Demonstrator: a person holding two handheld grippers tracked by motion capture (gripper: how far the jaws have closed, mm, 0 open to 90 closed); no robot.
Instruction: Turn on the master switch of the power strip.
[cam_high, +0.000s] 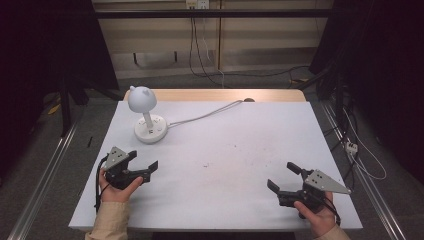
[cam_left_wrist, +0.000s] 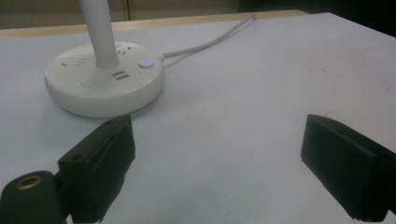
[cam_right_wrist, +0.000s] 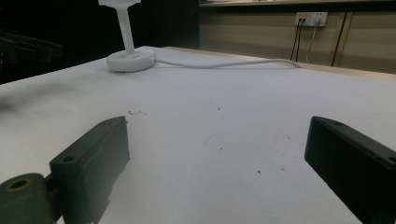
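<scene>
One lamp, two tools, one table.
The left tool (cam_high: 144, 161) and right tool (cam_high: 283, 176) are held with jaws apart, nothing gripped; one white lamp (cam_high: 147, 120) is seen on the table (cam_high: 240, 150).

White desk lamp (cam_high: 145, 116) standing upright near the tabletop's far left corner: round base with sockets and a lit button, slim stem, domed head, cord trailing toward the far edge.

My high view looks down over the whole table (cam_high: 215, 200); both gripper views sit low, facing the lamp (cam_left_wrist: 105, 79) near its far left corner.
</scene>
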